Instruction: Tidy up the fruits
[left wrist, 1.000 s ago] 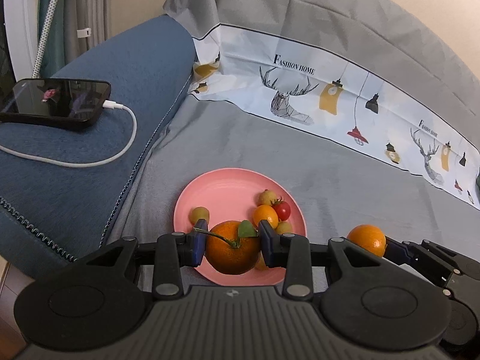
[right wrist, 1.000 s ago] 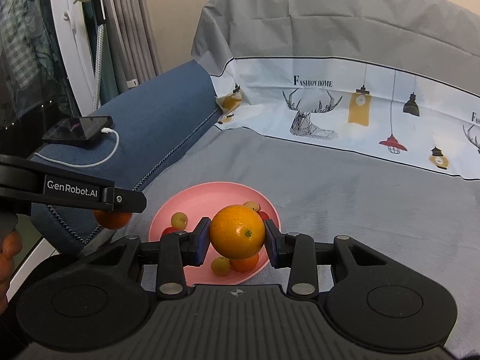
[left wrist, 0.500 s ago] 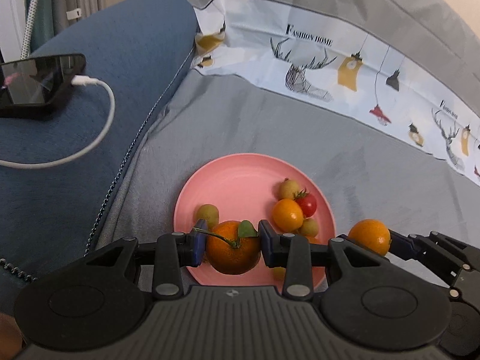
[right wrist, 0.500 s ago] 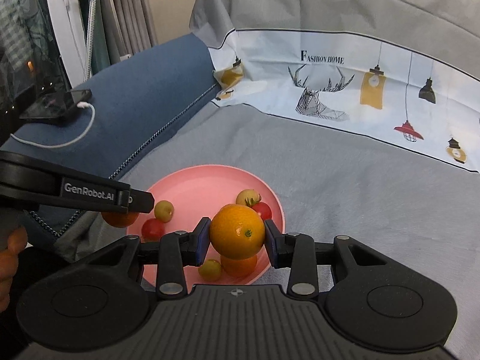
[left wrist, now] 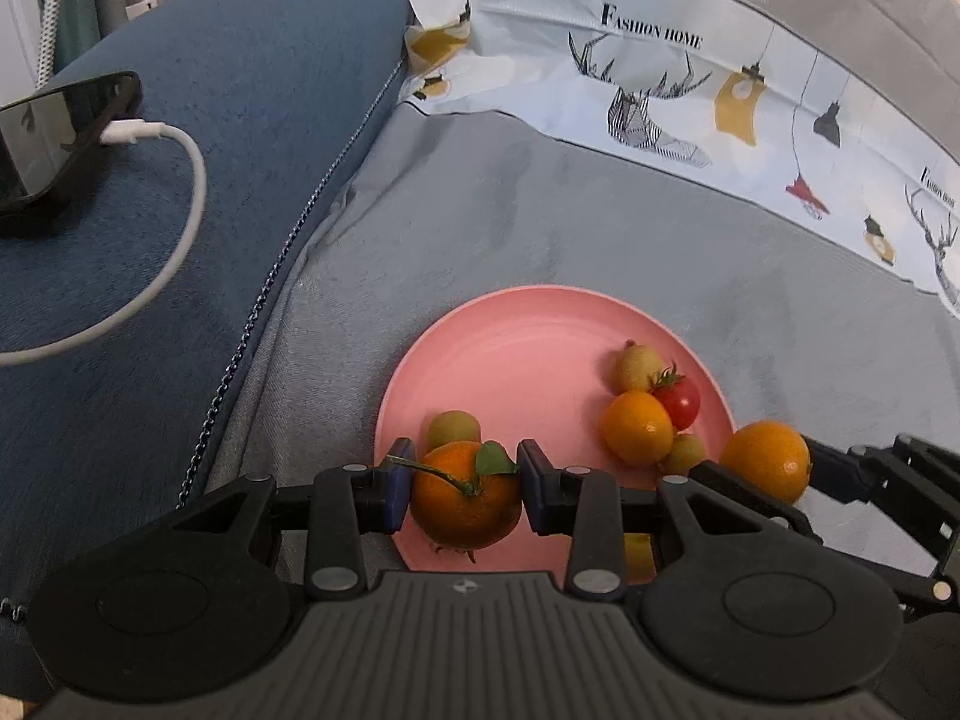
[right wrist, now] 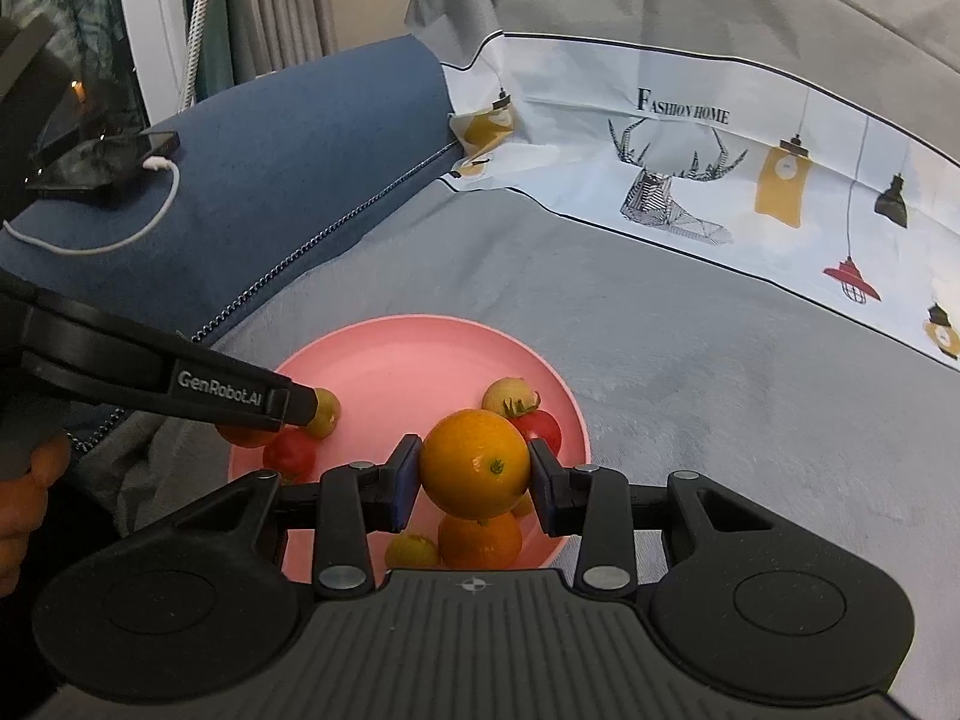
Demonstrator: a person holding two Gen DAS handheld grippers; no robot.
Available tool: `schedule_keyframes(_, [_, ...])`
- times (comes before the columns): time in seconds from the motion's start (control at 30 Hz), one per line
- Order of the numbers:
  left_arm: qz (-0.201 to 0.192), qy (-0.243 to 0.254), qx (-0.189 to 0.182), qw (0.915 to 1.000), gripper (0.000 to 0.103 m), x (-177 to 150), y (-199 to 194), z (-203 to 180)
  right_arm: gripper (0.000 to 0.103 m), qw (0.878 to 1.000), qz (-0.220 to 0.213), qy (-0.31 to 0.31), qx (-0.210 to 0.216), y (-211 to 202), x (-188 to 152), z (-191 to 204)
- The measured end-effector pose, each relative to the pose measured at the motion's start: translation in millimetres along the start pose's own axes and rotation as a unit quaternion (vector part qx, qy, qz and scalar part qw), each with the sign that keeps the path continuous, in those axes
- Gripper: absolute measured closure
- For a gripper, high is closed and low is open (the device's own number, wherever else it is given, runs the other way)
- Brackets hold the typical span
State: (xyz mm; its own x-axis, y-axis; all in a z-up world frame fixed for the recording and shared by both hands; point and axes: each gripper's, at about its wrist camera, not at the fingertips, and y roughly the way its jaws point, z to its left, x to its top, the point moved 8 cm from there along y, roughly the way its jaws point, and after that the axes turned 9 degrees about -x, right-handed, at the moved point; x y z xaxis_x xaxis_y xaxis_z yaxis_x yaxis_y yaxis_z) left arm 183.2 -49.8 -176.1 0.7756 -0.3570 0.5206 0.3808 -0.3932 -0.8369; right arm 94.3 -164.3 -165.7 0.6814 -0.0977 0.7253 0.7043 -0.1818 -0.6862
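A: Left wrist view first. What does the left gripper (left wrist: 465, 495) have?

B: It is clamped on a leafy orange (left wrist: 465, 504), one blue pad on each side, stem and green leaf facing up. The fruit hangs over the near edge of the pink plate (left wrist: 510, 348); I cannot tell whether it touches the plate.

A: And ahead of those fingers?

B: Just beyond the left pad sits a small greenish fruit (left wrist: 453, 429). Forward and to the right lies a cluster: a small orange (left wrist: 637, 427), a cherry tomato (left wrist: 679, 399) touching it, another yellow-green fruit (left wrist: 633, 366) behind them, and one more small green one (left wrist: 684, 453) at the near side.

A: Where is the other tool?

B: Far to the right of the left gripper, the right gripper (right wrist: 474, 474) shows in its own camera, squeezed shut on a smooth orange (right wrist: 474, 463), navel facing the lens. That fruit is held above the plate's near right part, over the cluster; a second orange (right wrist: 480, 540) lies directly under it.

A: Anything to its left?

B: The black body of the left tool crosses in from the left, over a red tomato (right wrist: 291, 455).

A: Surroundings?

B: The plate rests on a grey sofa cover (left wrist: 540, 210). Well to the left of both tools, a phone (left wrist: 48, 132) with a white cable (left wrist: 174, 228) lies on the blue armrest (left wrist: 240, 90).
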Motion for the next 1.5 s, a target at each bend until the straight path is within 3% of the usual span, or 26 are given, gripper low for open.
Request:
schedule_keyframes(0.03, [-0.001, 0.002, -0.008, 1.0, 0.05, 1, 0, 0, 0.062, 1.0, -0.004, -0.012, 0.003, 1, 1, 2])
schedule_keyframes(0.07, [-0.005, 0.003, -0.015, 0.9999, 0.022, 3, -1, -1, 0.056, 1.0, -0.008, -0.03, 0.003, 2, 2, 5])
schedule_keyframes(0.1, [-0.013, 0.001, -0.014, 0.9998, 0.007, 4, -5, 0, 0.039, 0.999, -0.015, -0.043, -0.004, 1, 3, 6])
schedule_keyframes(0.13, [-0.034, -0.002, -0.005, 0.9994, 0.0, 6, -13, 1, 0.024, 0.998, -0.027, -0.055, -0.014, -2, 5, 6])
schedule_keyframes(0.2, [-0.059, 0.002, -0.005, 0.9983, 0.0, 6, -25, 0, 0.018, 0.996, -0.043, -0.078, -0.021, -11, 6, 7])
schedule_keyframes(0.3, [-0.039, -0.002, -0.002, 0.9992, 0.0, -4, -36, -2, 0.015, 0.996, -0.038, -0.077, -0.026, -25, 1, 4])
schedule_keyframes(0.63, [-0.054, -0.011, 0.025, 0.9981, 0.0, -48, -99, -7, 0.009, 0.998, 0.012, 0.053, -0.045, -82, -27, -17])
schedule_keyframes(0.83, [-0.062, -0.014, 0.038, 0.9972, 0.0, -64, -125, -14, 0.008, 0.993, 0.005, 0.098, -0.066, -116, -38, -26])
schedule_keyframes(1.1, [-0.065, 0.011, 0.057, 0.9962, 0.0, -80, -143, -29, 0.006, 0.993, -0.027, 0.078, -0.079, -153, -46, -23])
schedule_keyframes(1.33, [-0.076, 0.023, 0.099, 0.9919, 0.0, -82, -156, -30, 0.005, 0.992, -0.049, 0.075, -0.083, -171, -44, -24])
schedule_keyframes(1.5, [-0.096, 0.024, 0.102, 0.9899, 0.0, -83, -166, -32, 0.005, 0.992, -0.057, 0.075, -0.083, -177, -43, -24])
